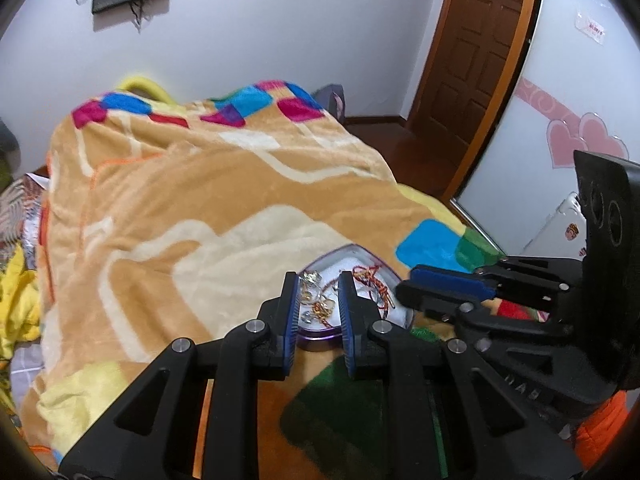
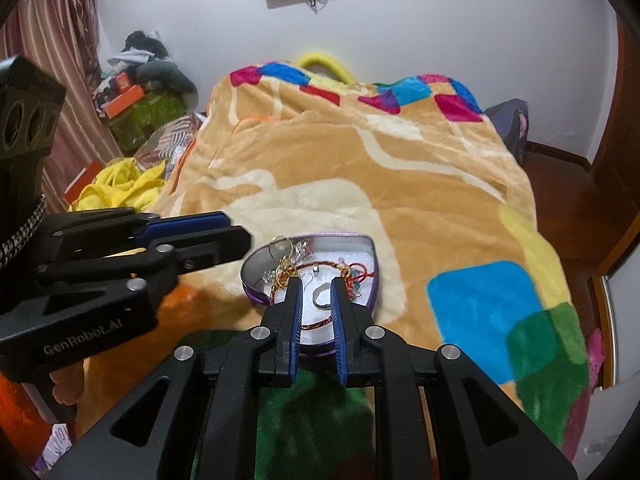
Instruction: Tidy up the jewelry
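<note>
Clutter fills the far left of the right wrist view: a pile of boxes and clothes (image 2: 144, 92) by the curtain, and a yellow cloth (image 2: 120, 186) beside the bed. An orange blanket (image 2: 360, 168) with coloured squares covers the bed across the middle of both views.

The left gripper (image 1: 318, 286) hovers just above the near edge of the heart-shaped tin (image 1: 394, 280), its blue-padded fingers (image 1: 347, 312) parted by a narrow gap with nothing between them. Seen from the right wrist camera, this gripper (image 2: 236, 236) enters from the left, its tips close to the tin's left rim; whether they touch it I cannot tell.

The tin (image 2: 370, 248) lies on the blanket near the bed's foot, lid off, white-lined, with a purple wall. Inside lies the jewelry (image 2: 298, 260): gold and silver pieces tangled toward the back left, a red braided cord (image 2: 320, 268) looping across, and a silver ring (image 2: 322, 296) on the white lining.

The right gripper (image 2: 316, 286) hangs over the tin's near side, fingers narrowly apart and empty, with the ring showing between them. In the left wrist view it (image 1: 404, 284) comes in from the right, its tips at the tin's right rim.

A brown door (image 1: 476, 48) stands at the far right.
</note>
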